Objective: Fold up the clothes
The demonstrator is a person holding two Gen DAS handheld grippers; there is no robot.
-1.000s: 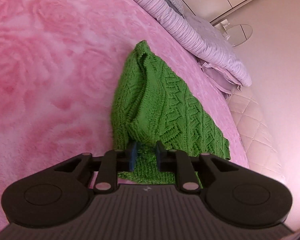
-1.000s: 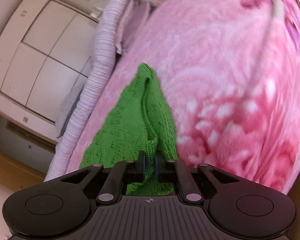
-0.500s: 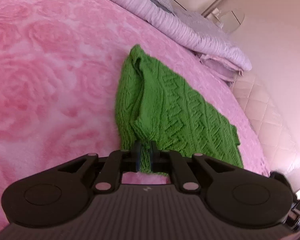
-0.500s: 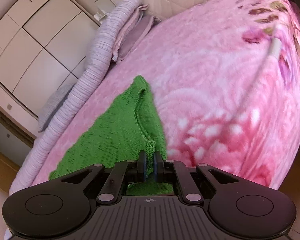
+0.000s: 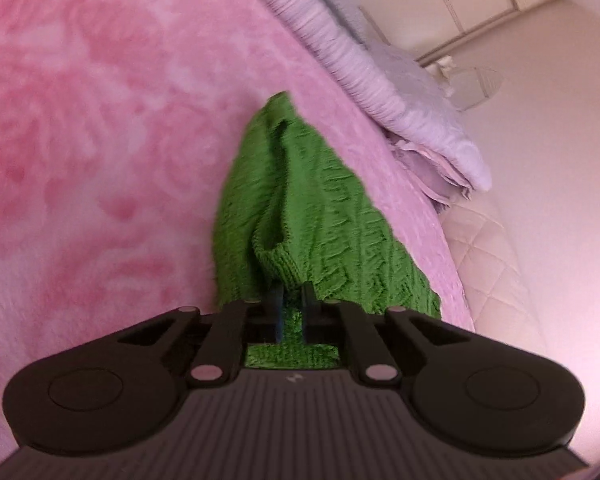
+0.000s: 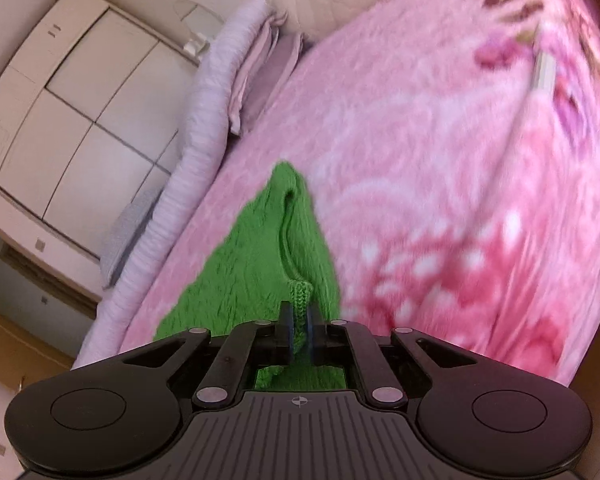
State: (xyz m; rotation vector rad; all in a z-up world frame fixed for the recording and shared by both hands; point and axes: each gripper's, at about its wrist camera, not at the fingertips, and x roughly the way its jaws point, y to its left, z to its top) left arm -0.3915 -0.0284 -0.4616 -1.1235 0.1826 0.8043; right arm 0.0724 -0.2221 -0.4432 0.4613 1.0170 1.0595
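A wide pink blanket [image 5: 100,140] printed with roses covers the bed, with a roll of pale lilac bedding [image 5: 400,96] along its far side, and on the blanket lies the green knitted sweater [image 5: 300,208], stretched away from both tongs toward a bunched far end. The step in hand looks like raising one edge of the sweater to carry it over for a fold. To do that well, both hands should rise together and level, keeping the held edge taut between them so the knit does not sag or twist, and the far part should stay flat on the blanket as an anchor. The loose, heavy knit may stretch or slip, so the pinch should take in the whole ribbed edge, not a few loops. The left tongs [image 5: 292,308] are closed narrowly on a thick fold of the sweater's near edge, their jaws having just been closing on it. The right tongs [image 6: 299,330] pinch a ribbed strip of the sweater, which stands up just above the tips.
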